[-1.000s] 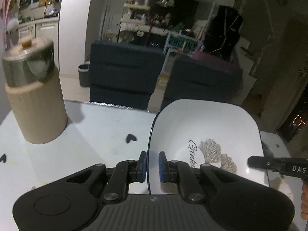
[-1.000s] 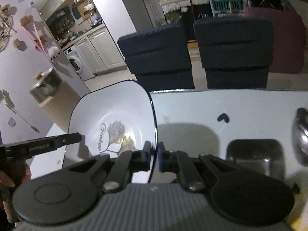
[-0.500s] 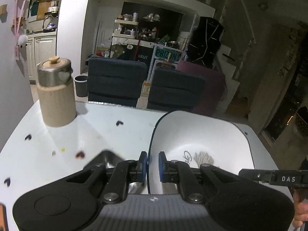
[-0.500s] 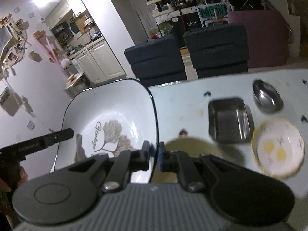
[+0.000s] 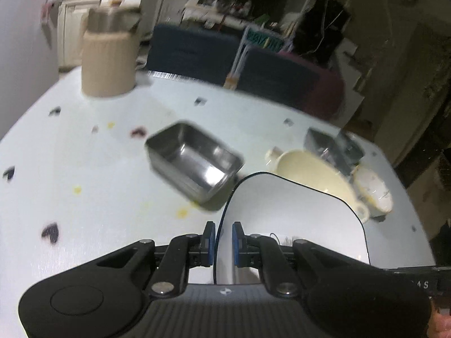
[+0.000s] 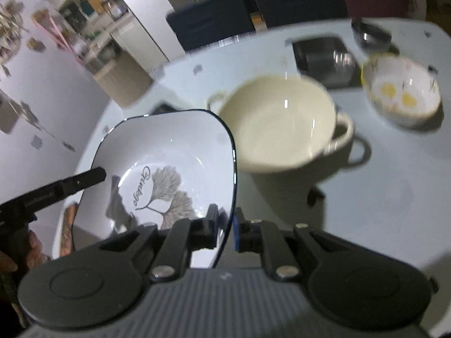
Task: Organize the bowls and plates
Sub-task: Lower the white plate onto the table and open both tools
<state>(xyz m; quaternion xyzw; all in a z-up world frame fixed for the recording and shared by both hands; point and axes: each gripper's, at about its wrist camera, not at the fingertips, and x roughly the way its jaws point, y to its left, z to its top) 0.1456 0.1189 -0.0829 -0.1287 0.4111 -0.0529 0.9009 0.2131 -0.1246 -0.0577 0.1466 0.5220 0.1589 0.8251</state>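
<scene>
Both the left gripper (image 5: 223,243) and right gripper (image 6: 226,229) pinch opposite rims of the plate (image 6: 163,169), sharing its weight, with the cream bowl (image 6: 279,129) just ahead.

Two matte black handheld grippers are showing ribbed grey housings, round recessed discs, silver screws at the linkages and blue pads (image 5: 236,243) on the fingertips; white lettering is marking the left gripper (image 6: 93,178), with bare skin of a hand (image 6: 31,249) behind it.

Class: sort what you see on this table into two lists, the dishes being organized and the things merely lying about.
Job in hand:
square leaf-print bowl, held by both grippers
cream two-handled bowl
egg-print bowl
two steel trays
small steel bowl

Lying about:
beige lidded canister
dark chairs
</scene>
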